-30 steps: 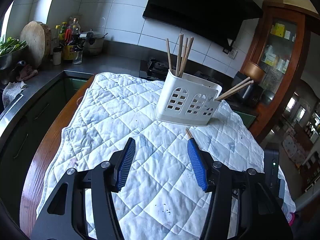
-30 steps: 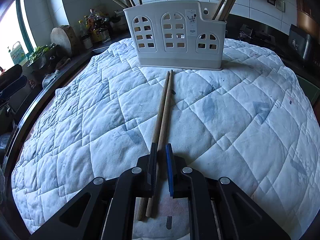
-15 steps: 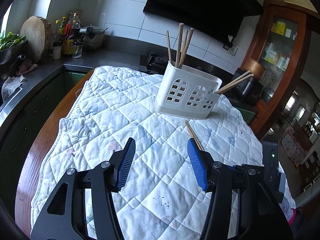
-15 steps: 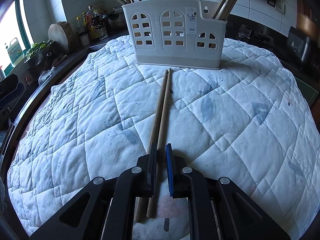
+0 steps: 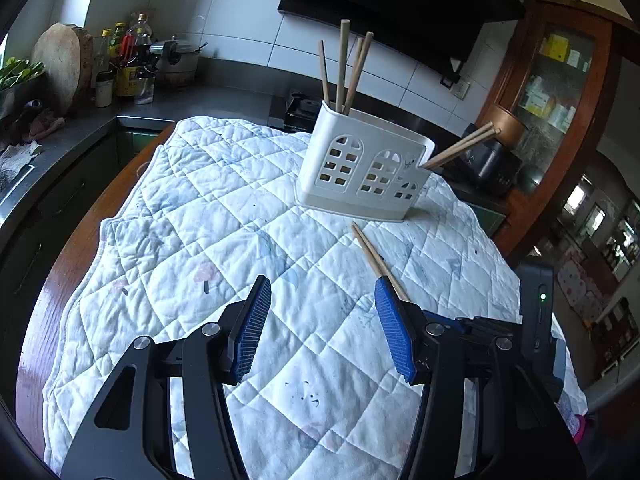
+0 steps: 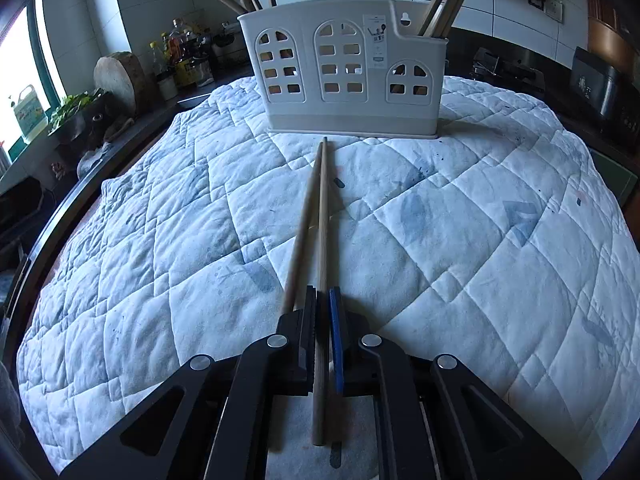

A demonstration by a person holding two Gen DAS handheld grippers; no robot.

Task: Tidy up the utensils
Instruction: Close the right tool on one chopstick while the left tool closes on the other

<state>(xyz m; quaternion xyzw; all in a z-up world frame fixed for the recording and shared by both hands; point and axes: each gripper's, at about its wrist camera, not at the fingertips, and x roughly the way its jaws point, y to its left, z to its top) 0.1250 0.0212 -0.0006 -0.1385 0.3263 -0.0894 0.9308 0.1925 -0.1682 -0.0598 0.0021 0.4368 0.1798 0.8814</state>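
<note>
Two wooden chopsticks (image 6: pixel 322 208) lie side by side on the white quilted cloth (image 6: pixel 460 240), their tips near the white utensil holder (image 6: pixel 344 68). My right gripper (image 6: pixel 322 292) has its jaws closing on the right chopstick, with both pads against it. The left chopstick (image 6: pixel 304 224) runs outside and under the left finger. The holder (image 5: pixel 360 172) has several chopsticks standing in it. My left gripper (image 5: pixel 322 284) hangs open over the cloth with nothing between its fingers, left of the lying chopsticks (image 5: pixel 374 254).
The cloth covers a round wooden table (image 5: pixel 80 232). A dark counter (image 5: pixel 80 120) beyond it on the left carries bottles (image 5: pixel 128 64), a pot and a round chopping block (image 5: pixel 60 64). A wooden cabinet (image 5: pixel 560 80) stands at the right.
The right gripper's jaws have narrowed onto one chopstick, and the other now lies outside the left finger. The left gripper's view has tipped slightly, showing more of the lying chopsticks.
</note>
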